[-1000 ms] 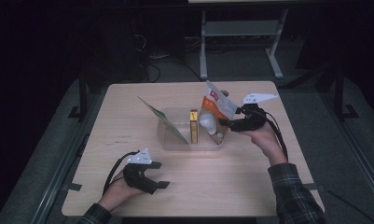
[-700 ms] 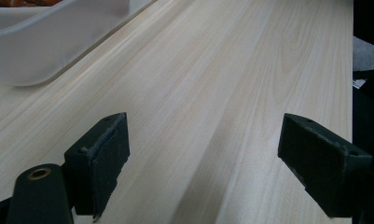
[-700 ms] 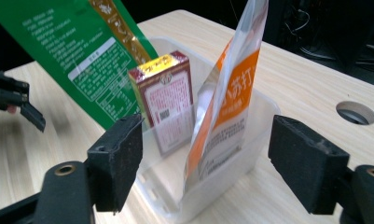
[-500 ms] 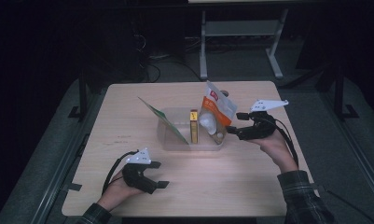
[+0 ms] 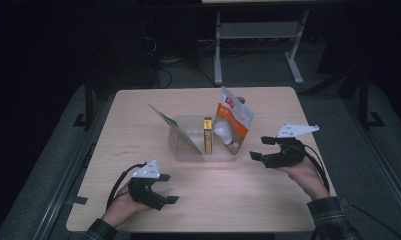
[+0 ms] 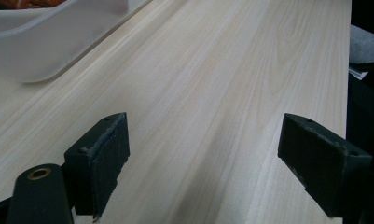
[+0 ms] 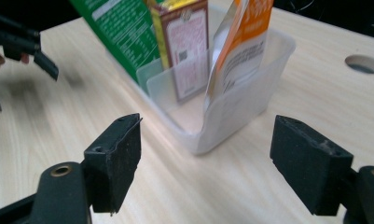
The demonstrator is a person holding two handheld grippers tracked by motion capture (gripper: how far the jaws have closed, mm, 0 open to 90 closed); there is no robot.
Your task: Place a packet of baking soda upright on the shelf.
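A translucent plastic bin [image 5: 188, 150] stands mid-table. Upright in it are a leaning green packet [image 5: 174, 127], a yellow and maroon box [image 5: 207, 135] and an orange-white pouch [image 5: 231, 120]. My right gripper [image 5: 259, 148] hovers just right of the bin, pointing at it. It is open, its jaws have just been opening, and nothing lies between them. In the right gripper view, the bin's corner [image 7: 231, 116] sits beyond the gripper [image 7: 203, 168], apart from it. My left gripper [image 5: 168, 189] rests open near the front left, with bare table between its pads [image 6: 105, 158].
A round hole [image 5: 241, 99] is cut in the tabletop behind the bin. The bin's rounded corner [image 6: 49, 42] lies ahead and to the left in the left gripper view. A metal stand [image 5: 258, 45] is on the dark floor beyond the table.
My right gripper has drawn back from the pouch in the bin, moving right and toward the near edge, and sits slightly lower. The left hand has stayed in place.
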